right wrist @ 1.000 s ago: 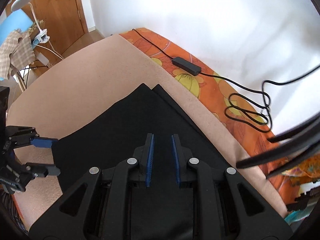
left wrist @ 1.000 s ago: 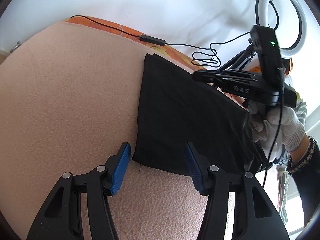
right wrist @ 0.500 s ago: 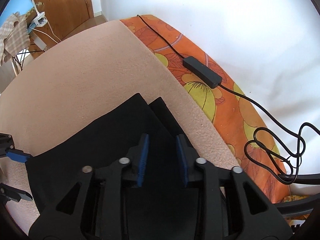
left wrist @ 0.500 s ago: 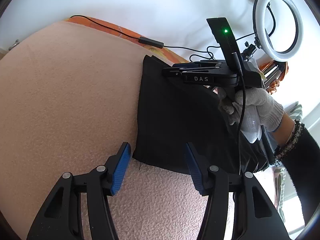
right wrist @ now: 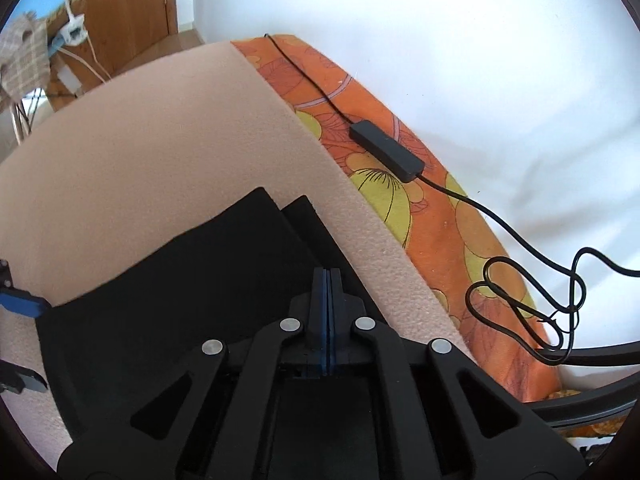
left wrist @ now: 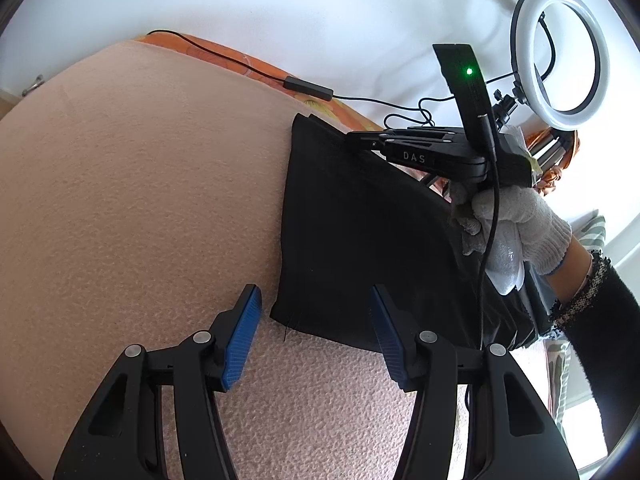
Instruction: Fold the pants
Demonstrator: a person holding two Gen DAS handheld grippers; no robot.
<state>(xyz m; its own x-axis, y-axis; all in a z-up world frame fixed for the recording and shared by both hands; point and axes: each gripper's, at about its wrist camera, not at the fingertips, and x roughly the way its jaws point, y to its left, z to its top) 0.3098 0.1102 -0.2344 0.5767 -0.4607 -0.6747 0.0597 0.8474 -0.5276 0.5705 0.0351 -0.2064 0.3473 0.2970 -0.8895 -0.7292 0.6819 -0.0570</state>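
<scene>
Black pants [left wrist: 360, 236] lie flat on a beige blanket [left wrist: 140, 200], their hem ends toward the far left. My left gripper [left wrist: 316, 312] is open, its blue pads either side of the near hem corner, just above the cloth. My right gripper [right wrist: 327, 280] is shut, pads together, over the far edge of the pants [right wrist: 200, 280] near the two stacked leg ends; whether it pinches fabric is hidden. It also shows in the left wrist view [left wrist: 360, 142], held by a white-gloved hand.
An orange floral sheet [right wrist: 400, 184] runs along the white wall, with a black cable and adapter [right wrist: 386, 156] on it. A ring light [left wrist: 560, 52] stands at the far right. A wooden door and clutter [right wrist: 80, 20] lie beyond the bed's end.
My right gripper moved toward the pants' far hem corner and closed from partly open to shut. My left gripper stayed open at the near hem corner.
</scene>
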